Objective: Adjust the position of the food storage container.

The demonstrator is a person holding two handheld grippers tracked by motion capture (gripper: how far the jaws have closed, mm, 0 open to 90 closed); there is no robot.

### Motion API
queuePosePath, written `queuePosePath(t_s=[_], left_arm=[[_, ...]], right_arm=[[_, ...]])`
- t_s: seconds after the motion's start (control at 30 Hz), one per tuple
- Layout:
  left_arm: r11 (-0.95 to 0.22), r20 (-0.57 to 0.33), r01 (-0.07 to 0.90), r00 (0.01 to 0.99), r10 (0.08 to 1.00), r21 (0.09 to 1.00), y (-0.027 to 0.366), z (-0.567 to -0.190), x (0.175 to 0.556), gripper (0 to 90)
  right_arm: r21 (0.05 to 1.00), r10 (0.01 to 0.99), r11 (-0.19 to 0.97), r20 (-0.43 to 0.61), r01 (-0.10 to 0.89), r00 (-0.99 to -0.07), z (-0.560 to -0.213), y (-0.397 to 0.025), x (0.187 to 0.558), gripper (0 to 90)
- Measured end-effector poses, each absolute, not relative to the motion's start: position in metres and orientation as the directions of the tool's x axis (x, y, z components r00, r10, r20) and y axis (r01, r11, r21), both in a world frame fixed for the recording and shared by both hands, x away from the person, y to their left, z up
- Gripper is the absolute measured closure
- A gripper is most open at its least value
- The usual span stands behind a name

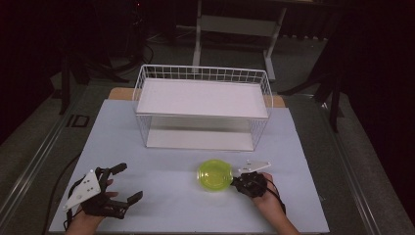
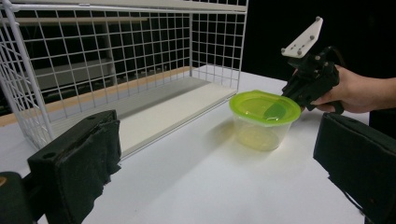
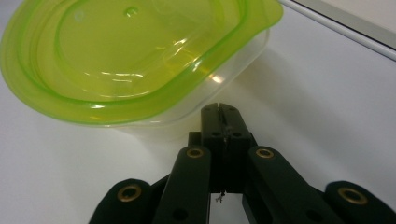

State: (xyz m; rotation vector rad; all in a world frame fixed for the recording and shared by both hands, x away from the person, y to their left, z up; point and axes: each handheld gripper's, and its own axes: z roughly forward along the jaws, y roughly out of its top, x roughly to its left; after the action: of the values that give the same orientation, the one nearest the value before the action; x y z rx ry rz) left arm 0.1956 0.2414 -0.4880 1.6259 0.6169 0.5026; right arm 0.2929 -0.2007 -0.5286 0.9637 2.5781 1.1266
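Observation:
A clear plastic container with a lime-green lid [image 1: 214, 175] [image 2: 264, 112] [image 3: 130, 56] stands on the white tabletop in front of the wire rack. My right gripper [image 1: 235, 181] [image 2: 286, 95] [image 3: 219, 109] is shut, its tips pressed together right at the container's side, just under the lid's rim, with nothing seen between them. My left gripper [image 1: 127, 183] [image 2: 217, 161] rests open near the front left of the table, well apart from the container, pointing toward it.
A white wire rack [image 1: 203, 73] [image 2: 116, 46] with an upper shelf and a lower white base [image 3: 355, 18] stands at the back of the white table board [image 1: 171, 210]. Dark floor and furniture legs lie beyond.

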Motion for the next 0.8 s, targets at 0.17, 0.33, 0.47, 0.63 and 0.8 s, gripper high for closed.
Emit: queuePosePath(t_s=[0.17, 0.33, 0.47, 0.63, 0.8], left_arm=[[-0.098, -0.019, 0.108, 0.763, 0.646, 0.989, 0.241, -0.488, 0.195, 1.6], [-0.1, -0.018, 0.108, 0.764, 0.645, 0.989, 0.241, -0.488, 0.195, 1.6], [-0.103, -0.014, 0.105, 0.764, 0.645, 0.989, 0.241, -0.488, 0.195, 1.6], [-0.102, -0.014, 0.105, 0.766, 0.643, 0.989, 0.241, -0.488, 0.195, 1.6], [-0.106, -0.012, 0.105, 0.767, 0.641, 0.989, 0.241, -0.488, 0.195, 1.6]], right_arm=[[0.706, 0.602, 0.515, 0.106, 0.486, -0.792, -0.53, -0.188, 0.293, 90.0], [0.705, 0.587, 0.519, 0.117, 0.483, -0.801, -0.53, -0.176, 0.294, 90.0], [0.705, 0.567, 0.535, 0.109, 0.466, -0.816, -0.531, -0.166, 0.294, 90.0], [0.704, 0.56, 0.536, 0.116, 0.466, -0.82, -0.53, -0.158, 0.295, 90.0], [0.705, 0.552, 0.543, 0.111, 0.457, -0.827, -0.531, -0.151, 0.298, 90.0]])
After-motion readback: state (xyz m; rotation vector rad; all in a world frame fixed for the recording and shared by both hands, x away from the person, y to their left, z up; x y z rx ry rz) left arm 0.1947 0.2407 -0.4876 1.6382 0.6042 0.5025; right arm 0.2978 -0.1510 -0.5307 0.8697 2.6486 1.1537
